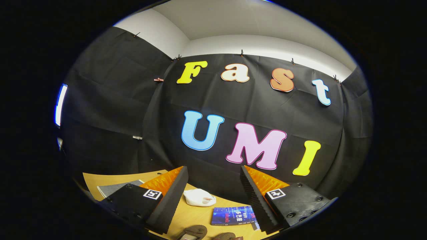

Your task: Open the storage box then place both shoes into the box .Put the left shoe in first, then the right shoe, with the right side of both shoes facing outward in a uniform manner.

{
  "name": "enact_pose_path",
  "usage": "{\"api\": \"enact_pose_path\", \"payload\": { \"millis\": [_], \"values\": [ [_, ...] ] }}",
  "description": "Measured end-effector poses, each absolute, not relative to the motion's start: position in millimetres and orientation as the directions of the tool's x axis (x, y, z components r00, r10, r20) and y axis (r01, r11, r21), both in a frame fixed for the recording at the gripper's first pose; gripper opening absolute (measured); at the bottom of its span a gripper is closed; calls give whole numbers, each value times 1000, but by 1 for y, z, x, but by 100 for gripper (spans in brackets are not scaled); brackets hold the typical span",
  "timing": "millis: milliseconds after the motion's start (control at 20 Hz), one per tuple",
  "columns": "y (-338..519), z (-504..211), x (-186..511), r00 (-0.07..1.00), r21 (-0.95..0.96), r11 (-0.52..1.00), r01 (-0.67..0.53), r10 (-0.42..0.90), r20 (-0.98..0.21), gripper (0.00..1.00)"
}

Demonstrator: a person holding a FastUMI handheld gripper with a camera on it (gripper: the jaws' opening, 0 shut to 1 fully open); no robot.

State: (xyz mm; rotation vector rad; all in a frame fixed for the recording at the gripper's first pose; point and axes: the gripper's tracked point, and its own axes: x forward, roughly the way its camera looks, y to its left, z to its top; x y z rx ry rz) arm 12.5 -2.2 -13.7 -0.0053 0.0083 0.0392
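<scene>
Hand-held gripper (213, 196) is what I have up well above the bench (196, 220), its two fingers spread wide apart with nothing between them, so it is released and grasping nothing. Between the fingers and just beyond them I see a crumpled white cloth or bag (199, 197) lying on the wooden bench top, with a small reddish mark at its near edge. Nearer to me and toward the right finger lies a blue booklet (232, 216), flat on the bench, one corner tucked under that finger from my angle. Off behind the left finger a grey flat sheet or mat (115, 187) lies on the bench, partly hidden by the finger's body. As for the shoes, I can make out only slivers: a brown shoe (194, 231) lies on the bench right below the gap between the fingers, just nearer than the booklet, and a second brown shoe (228, 236) shows beside it, to its right. Too little of either is visible for me to tell which way the toes point or how their long axes run, nor which is the left and which the right.
</scene>
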Motion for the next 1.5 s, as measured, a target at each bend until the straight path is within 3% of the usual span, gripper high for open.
{"api": "enact_pose_path", "payload": {
  "millis": [850,1050,1250,1500],
  "values": [
    [5,-26,17,997,58,996,-73,75,-28,98],
    [43,-45,17,962,242,940,-242,264,-62,97],
    [103,-87,8,837,576,717,-394,538,-98,100],
    [153,-161,-22,635,848,439,-297,754,-168,97]
  ]
}}
